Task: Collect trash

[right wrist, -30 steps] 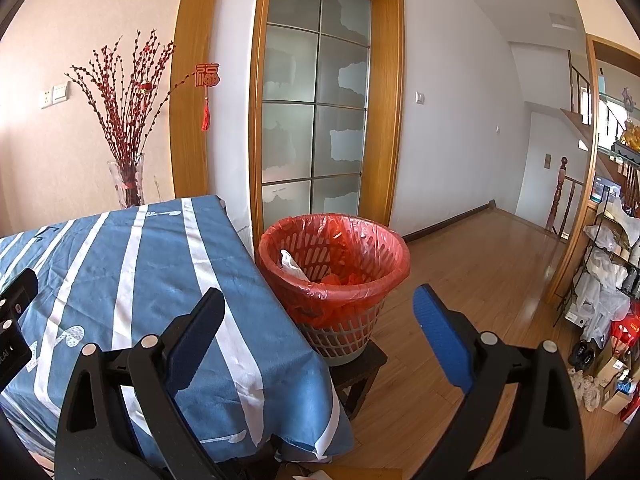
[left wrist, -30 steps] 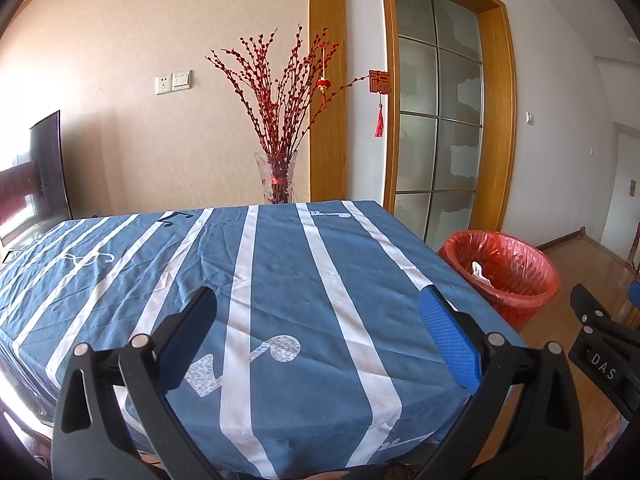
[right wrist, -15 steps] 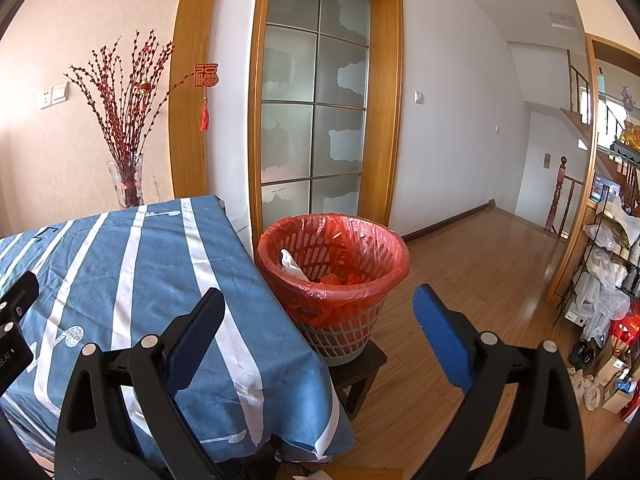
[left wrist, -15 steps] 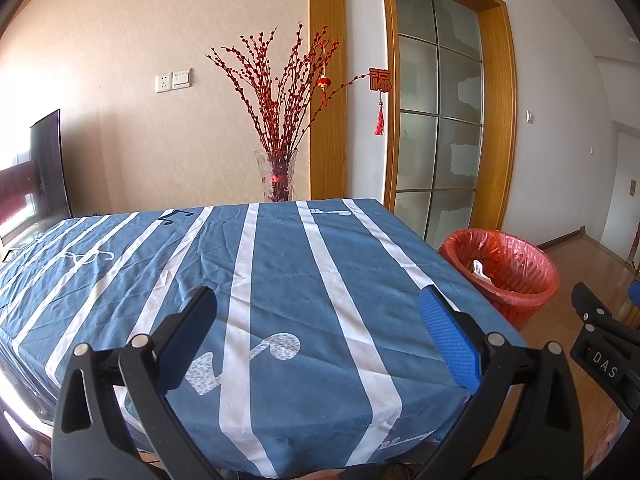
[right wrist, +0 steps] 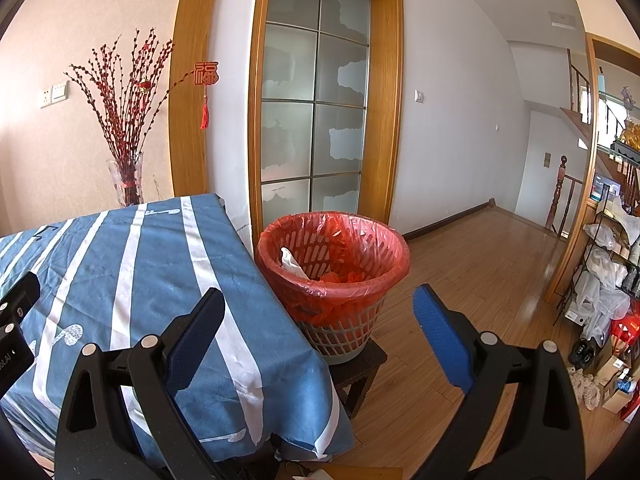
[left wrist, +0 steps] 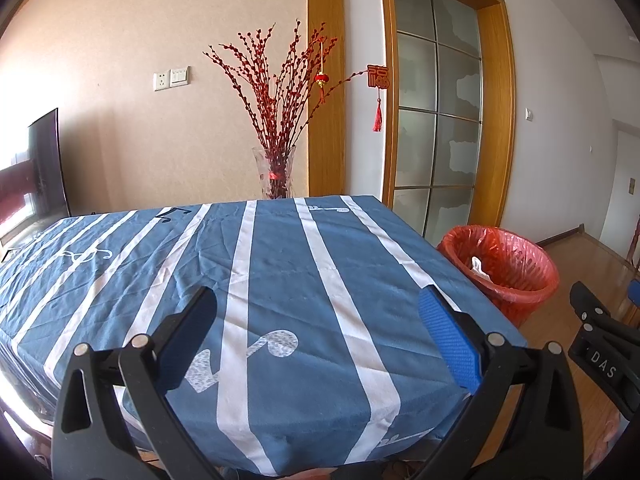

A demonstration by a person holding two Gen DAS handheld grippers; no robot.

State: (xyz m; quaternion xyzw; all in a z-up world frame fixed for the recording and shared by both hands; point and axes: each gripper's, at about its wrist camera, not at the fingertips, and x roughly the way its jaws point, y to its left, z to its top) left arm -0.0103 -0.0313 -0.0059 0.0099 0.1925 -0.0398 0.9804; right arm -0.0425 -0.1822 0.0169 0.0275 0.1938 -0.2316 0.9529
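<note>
Red plastic lines the wastebasket (right wrist: 334, 276), which stands on a low dark stool (right wrist: 360, 364) just beside the table's right edge; inside it a crumpled white tissue (right wrist: 293, 263) leans against the near wall, the only piece of trash the pictures show. It looks feather-light, soft and easily squashed, so it would want a gentle pinch on its upstanding fold rather than a firm clamp, and the thin liner around it would likely snag or tear if caught along with it. The table (left wrist: 280, 280), covered by a blue cloth with white stripes and music notes, carries nothing loose that I can see, which suggests the collecting is largely finished or that more trash lies out of view. The left claw (left wrist: 316, 330) hovers over the near table edge, spread wide and holding nothing; the right claw (right wrist: 318, 330) is likewise released and empty, pointed toward the basket. Behind the table, a glass vase of red branches (left wrist: 276, 152) stands against the wall.
</note>
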